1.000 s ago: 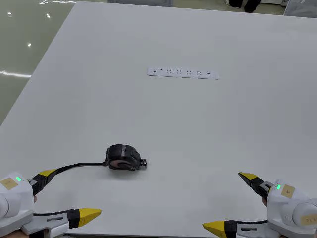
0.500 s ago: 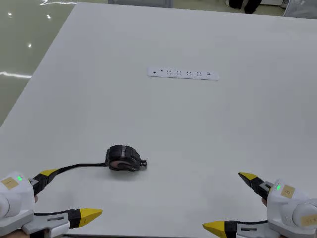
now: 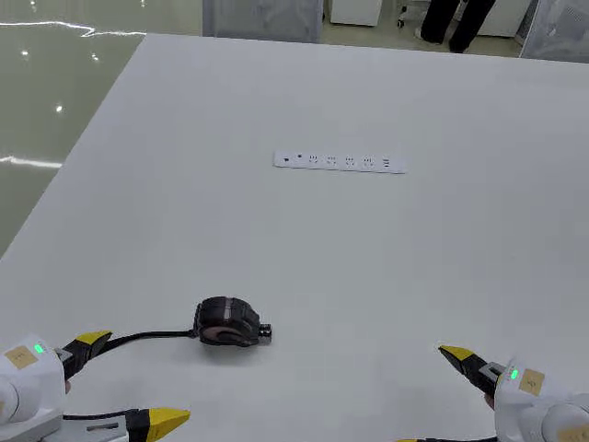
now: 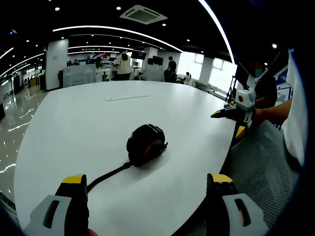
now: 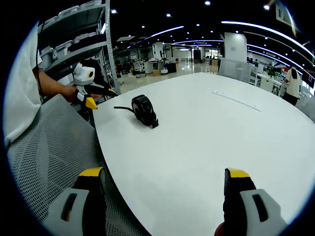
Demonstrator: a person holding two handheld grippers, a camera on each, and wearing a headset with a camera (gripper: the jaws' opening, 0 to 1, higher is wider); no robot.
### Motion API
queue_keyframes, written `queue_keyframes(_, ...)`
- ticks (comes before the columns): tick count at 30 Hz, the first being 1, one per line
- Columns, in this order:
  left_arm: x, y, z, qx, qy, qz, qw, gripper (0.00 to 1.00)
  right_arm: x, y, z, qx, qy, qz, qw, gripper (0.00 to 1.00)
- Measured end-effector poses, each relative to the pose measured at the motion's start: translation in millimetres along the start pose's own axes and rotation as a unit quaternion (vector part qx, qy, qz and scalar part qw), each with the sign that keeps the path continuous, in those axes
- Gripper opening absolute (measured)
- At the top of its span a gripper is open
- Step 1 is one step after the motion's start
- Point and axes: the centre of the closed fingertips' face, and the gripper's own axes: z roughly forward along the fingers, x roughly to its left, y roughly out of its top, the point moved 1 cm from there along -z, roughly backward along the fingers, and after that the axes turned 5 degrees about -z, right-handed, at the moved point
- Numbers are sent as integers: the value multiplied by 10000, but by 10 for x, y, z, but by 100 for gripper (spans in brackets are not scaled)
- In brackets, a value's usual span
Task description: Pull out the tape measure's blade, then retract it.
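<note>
Tape measure [image 3: 227, 322] lying on the white table [image 3: 414, 249] close to its near edge, left of middle — blade in, hook end toward the right, black strap [image 3: 147, 335] trailing left toward the left gripper [image 3: 136, 378]. Left gripper over the near edge, right gripper [image 5: 164, 172] farther right along it, both with jaws spread wide, grasping nothing. White power strip [image 3: 340, 161] well apart, toward the far edge

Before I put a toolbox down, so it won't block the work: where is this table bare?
The table is bare between the power strip and the tape measure, and down the whole right side to the open right gripper. Beyond the strip it is free too. Crowded: the near left, with tape measure, its black strap and the open left gripper.
</note>
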Motion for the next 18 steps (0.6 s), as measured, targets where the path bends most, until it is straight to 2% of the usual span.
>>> queue_keyframes(9,58,40,48,75,-53,143,9999,97,-9,-16,65,90,98,-98,9999,96)
queue_keyframes(18,105,74,100,250,-155,363,9989,95,-80,-3,104,72,113,-66,9999,95)
